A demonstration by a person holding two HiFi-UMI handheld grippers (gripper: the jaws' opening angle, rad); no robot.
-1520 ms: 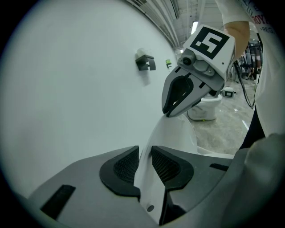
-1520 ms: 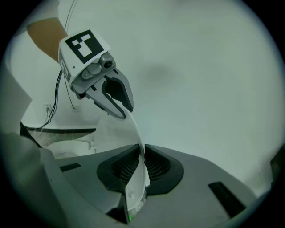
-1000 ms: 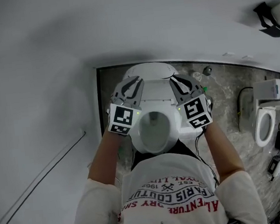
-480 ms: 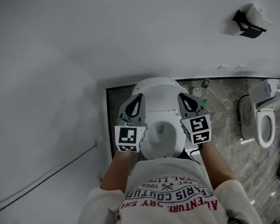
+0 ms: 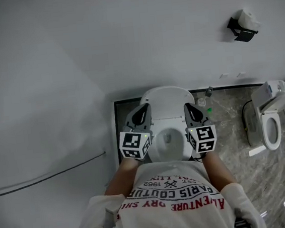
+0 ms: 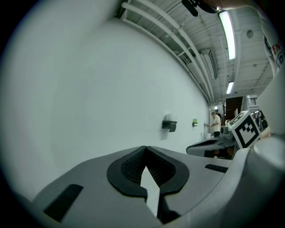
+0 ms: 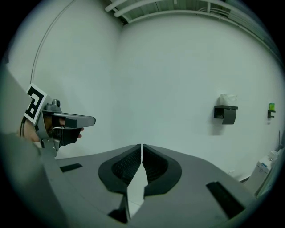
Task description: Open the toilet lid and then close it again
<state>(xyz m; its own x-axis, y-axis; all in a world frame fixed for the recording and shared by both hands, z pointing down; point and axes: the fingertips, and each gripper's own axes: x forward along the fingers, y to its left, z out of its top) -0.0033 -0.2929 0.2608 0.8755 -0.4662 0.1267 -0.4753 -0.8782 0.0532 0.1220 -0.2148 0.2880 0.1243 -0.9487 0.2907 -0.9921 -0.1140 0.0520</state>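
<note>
Both grippers are up off the toilet (image 5: 159,152), one on each side of the open bowl. The toilet stands at the left edge of the marble floor (image 5: 228,109), its back against the white wall (image 5: 124,37). The toilet lid (image 5: 166,94) is raised, tipped back toward the wall, and the seat below it is uncovered.

Left gripper (image 5: 144,107) is at the bowl's left side, pointing at the wall. Its own view shows the claw pressed together, tips meeting, with only bare wall beyond them. Right gripper (image 5: 188,106) is at the bowl's right side, level with its partner. Its jaws have just been closing and now sit all but together, a hairline slit at the tips with nothing in it. Neither one touches the lid or the seat.

A paper holder (image 5: 242,27) is fixed to the wall above and to the right. A second toilet (image 5: 270,123) sits by the floor's right edge, well apart from the first. A thin cable (image 5: 48,176) crosses the pale surface on the left. The white printed shirt (image 5: 172,204) fills the bottom of the head view.
</note>
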